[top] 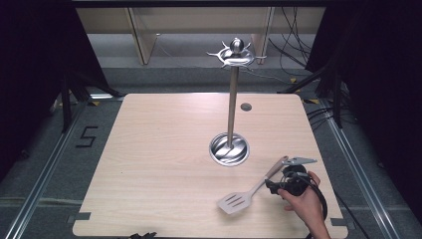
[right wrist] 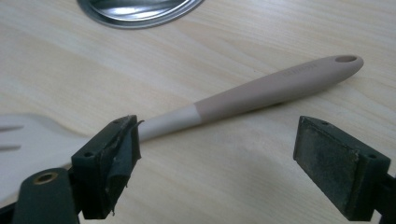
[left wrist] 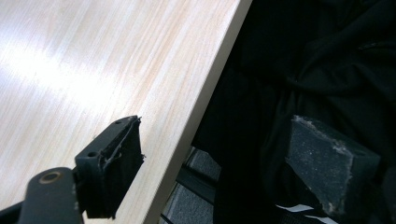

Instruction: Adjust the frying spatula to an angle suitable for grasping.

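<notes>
Near the table's five o'clock corner, we had the right claw (top: pixel 272 186) with its jaws spread wide and nothing pressed between them. Seen along those jaws, the spatula (right wrist: pixel 243 95) lay flat on the wood just beyond the pads, untouched, its handle running from about eight o'clock up toward two o'clock. We saw the pale slotted blade (top: pixel 234 202) at the seven o'clock end and the pinkish handle (right wrist: pixel 285 84), with a hanging hole in its tip, at the other end. Our right hand (top: pixel 303 201) came in from the bottom edge of the high view, wrapped around the claw's body. At about eleven o'clock from the spatula stood the metal rack (top: pixel 232 99), a thin post rising from a round shiny base (top: pixel 229 149) to a ring of hooks at its top (top: pixel 237 54). A small dark disc (top: pixel 246 106) sat in the tabletop beyond the base, toward one o'clock. We kept the left claw (left wrist: pixel 215 158) over the table's near edge (left wrist: pixel 205 93), jaws apart and empty, one pad above the wood and the other above dark cloth (left wrist: pixel 327 60).
</notes>
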